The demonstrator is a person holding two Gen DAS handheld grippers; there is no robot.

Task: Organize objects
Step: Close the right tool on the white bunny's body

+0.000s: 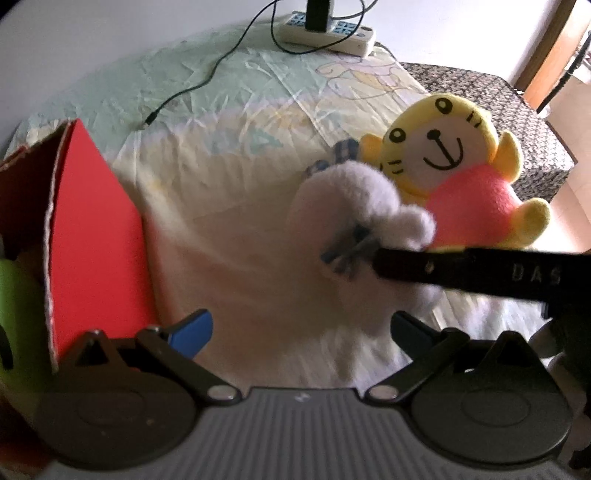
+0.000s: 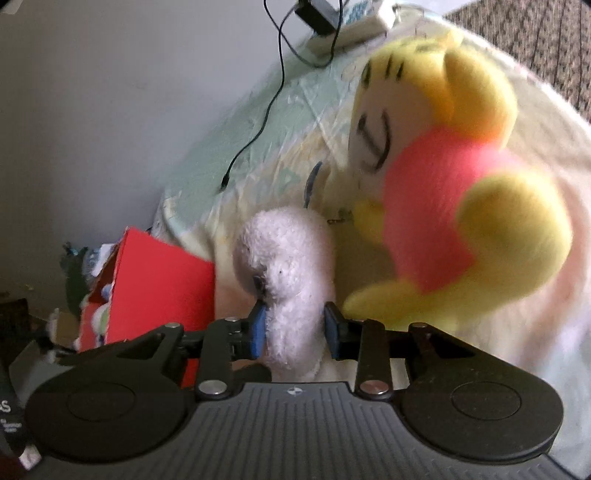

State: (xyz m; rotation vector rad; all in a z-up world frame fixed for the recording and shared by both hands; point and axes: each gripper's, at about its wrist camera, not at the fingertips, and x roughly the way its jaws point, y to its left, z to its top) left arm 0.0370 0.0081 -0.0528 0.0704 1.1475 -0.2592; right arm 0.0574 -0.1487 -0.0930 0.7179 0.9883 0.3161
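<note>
A white plush toy (image 2: 291,266) lies on the pale sheet, and my right gripper (image 2: 295,328) is shut on its lower end, with a blue pad pressing each side. In the left wrist view the same white plush toy (image 1: 354,195) has one of the right gripper's black fingers (image 1: 443,267) reaching in from the right. A yellow tiger plush in a pink shirt (image 1: 454,166) (image 2: 461,192) sits right behind it, touching it. My left gripper (image 1: 301,332) is open, hovering in front of the white toy with nothing between its fingers. A red cardboard box (image 1: 96,229) (image 2: 159,288) stands open to the left.
Something green (image 1: 14,295) and other soft items lie inside the box. A white power strip (image 1: 328,33) with a black cable (image 1: 207,77) lies at the far end of the sheet by the wall. A dark patterned cover (image 1: 498,96) borders the sheet on the right.
</note>
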